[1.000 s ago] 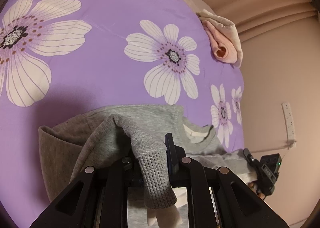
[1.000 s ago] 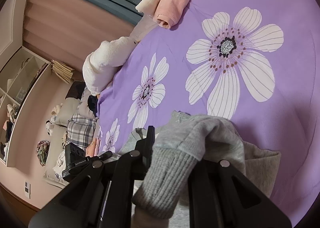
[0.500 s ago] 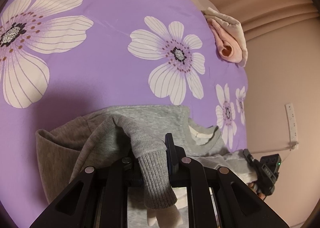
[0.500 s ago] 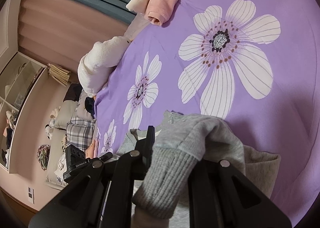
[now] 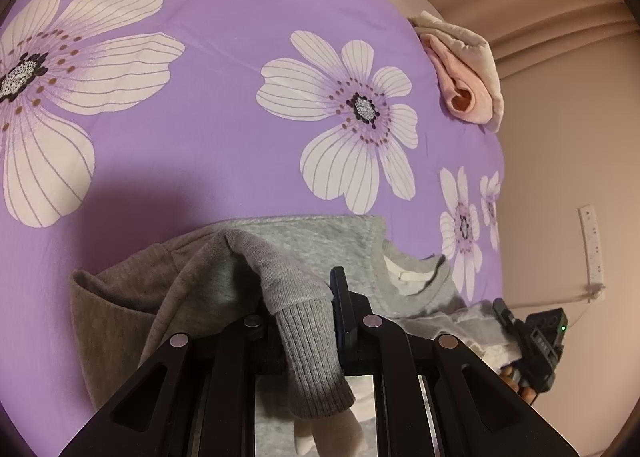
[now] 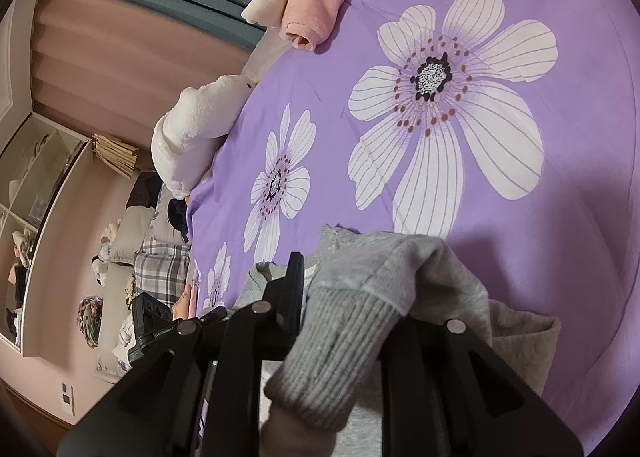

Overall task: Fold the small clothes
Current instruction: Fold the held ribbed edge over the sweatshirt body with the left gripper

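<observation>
Grey sleeve [image 5: 308,321] pinched, left tongs [image 5: 298,299] angled down

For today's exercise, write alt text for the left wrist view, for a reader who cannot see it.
The left gripper is shut on the ribbed cuff of a grey sweater lying on a purple floral bedspread. A folded pink garment sits at the bed's far edge.

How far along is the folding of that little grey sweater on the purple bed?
Early on. Done: a pink garment lies folded near the far edge of the flowered bedspread. In hand: the left gripper is shut on one ribbed cuff of the grey sweater; the right gripper has the other cuff between its fingers, which have just been opening. Left: both sleeves laid in and the body folded.
</observation>
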`<state>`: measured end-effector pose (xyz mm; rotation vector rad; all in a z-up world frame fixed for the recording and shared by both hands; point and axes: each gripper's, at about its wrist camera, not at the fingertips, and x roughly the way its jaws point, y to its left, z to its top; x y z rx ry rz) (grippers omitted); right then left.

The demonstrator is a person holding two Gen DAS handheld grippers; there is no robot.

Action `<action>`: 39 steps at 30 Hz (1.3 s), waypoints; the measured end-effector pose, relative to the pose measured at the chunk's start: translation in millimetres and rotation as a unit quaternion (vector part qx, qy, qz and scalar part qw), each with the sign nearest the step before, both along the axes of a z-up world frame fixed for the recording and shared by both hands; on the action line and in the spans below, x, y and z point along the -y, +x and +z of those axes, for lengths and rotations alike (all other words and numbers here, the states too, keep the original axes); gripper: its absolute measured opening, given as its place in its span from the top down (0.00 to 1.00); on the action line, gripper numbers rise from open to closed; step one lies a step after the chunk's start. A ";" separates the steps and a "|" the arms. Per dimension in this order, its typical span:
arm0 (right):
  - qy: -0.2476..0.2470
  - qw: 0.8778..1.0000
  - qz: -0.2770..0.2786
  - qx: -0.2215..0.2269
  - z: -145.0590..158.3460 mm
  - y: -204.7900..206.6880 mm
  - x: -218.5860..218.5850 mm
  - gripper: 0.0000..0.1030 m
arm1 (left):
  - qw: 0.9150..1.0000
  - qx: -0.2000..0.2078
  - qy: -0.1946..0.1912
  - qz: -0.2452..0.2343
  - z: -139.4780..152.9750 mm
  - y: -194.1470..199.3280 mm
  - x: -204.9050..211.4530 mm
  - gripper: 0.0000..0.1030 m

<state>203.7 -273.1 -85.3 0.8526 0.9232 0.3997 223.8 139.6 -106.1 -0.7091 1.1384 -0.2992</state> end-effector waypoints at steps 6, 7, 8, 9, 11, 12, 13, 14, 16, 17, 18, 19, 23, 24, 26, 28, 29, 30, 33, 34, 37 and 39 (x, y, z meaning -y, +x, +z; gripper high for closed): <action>-0.001 1.000 0.001 0.001 0.7 2.2 -1.4 0.80 | 1.000 -0.003 0.005 -0.001 -0.9 2.8 1.3 0.89; 0.000 1.000 0.001 0.001 0.9 2.3 -1.6 0.80 | 1.000 -0.003 0.006 -0.001 -1.0 3.1 1.3 0.89; 0.000 1.000 0.001 0.000 0.8 2.8 -1.4 0.80 | 1.000 -0.004 0.006 -0.001 -0.9 3.3 1.3 0.89; 0.001 1.000 0.001 0.000 0.6 3.2 -1.3 0.79 | 1.000 -0.004 0.007 -0.001 -1.2 3.5 1.3 0.89; 0.001 1.000 0.001 -0.001 0.4 4.4 -1.4 0.79 | 1.000 -0.005 0.008 -0.001 -0.8 3.9 1.6 0.89; 0.001 1.000 0.001 -0.002 0.3 4.5 -1.4 0.78 | 1.000 -0.005 0.009 -0.002 -0.3 4.3 1.7 0.89; 0.002 1.000 0.000 -0.002 0.1 4.0 -1.1 0.78 | 1.000 -0.005 0.009 -0.002 -0.4 4.4 1.9 0.89; 0.004 1.000 -0.001 -0.003 -0.2 4.1 -0.9 0.77 | 1.000 -0.006 0.009 -0.002 -0.5 4.7 1.9 0.89; 0.008 1.000 -0.004 -0.005 -1.0 4.5 0.9 0.74 | 1.000 -0.008 0.010 -0.002 -0.6 5.0 1.7 0.89; 0.009 1.000 -0.006 -0.005 -1.2 4.7 1.6 0.73 | 1.000 -0.008 0.010 -0.002 -0.4 5.5 2.2 0.89; 0.010 1.000 -0.007 -0.006 -1.4 5.2 2.1 0.72 | 1.000 -0.008 0.011 -0.002 -0.2 5.5 2.4 0.89; 0.010 1.000 -0.007 -0.006 -1.7 5.2 2.4 0.72 | 1.000 -0.008 0.012 -0.003 -0.2 5.7 2.6 0.89; 0.009 1.000 -0.006 -0.007 -1.6 6.3 1.6 0.69 | 1.000 -0.011 0.016 -0.002 -0.1 6.9 4.1 0.89; 0.010 1.000 -0.007 -0.007 -1.5 6.6 1.9 0.68 | 1.000 -0.012 0.016 -0.002 0.0 7.0 4.2 0.89; 0.013 1.000 -0.009 -0.006 -1.3 6.4 2.7 0.66 | 1.000 -0.013 0.018 -0.002 0.5 6.5 4.3 0.89; 0.014 1.000 -0.010 -0.005 -0.7 6.3 3.4 0.66 | 1.000 -0.013 0.018 -0.001 0.7 6.2 4.5 0.89; 0.014 1.000 -0.011 -0.005 -0.6 6.0 3.5 0.65 | 1.000 -0.013 0.018 -0.001 0.7 6.2 4.8 0.89; 0.015 1.000 -0.012 -0.005 -0.7 5.9 4.1 0.65 | 1.000 -0.013 0.018 -0.001 0.9 5.9 4.7 0.89; 0.015 1.000 -0.012 -0.005 -0.9 5.2 5.3 0.65 | 1.000 -0.013 0.018 -0.002 0.8 6.5 5.0 0.89; 0.015 1.000 -0.012 -0.005 -1.1 5.5 5.1 0.65 | 1.000 -0.014 0.018 -0.001 0.8 6.4 4.8 0.89; 0.018 1.000 -0.013 -0.003 -0.5 5.1 6.7 0.65 | 1.000 -0.014 0.018 -0.001 1.0 6.1 5.4 0.89; 0.020 1.000 -0.013 -0.004 -0.7 5.3 7.3 0.65 | 1.000 -0.015 0.017 0.000 0.7 6.4 5.4 0.88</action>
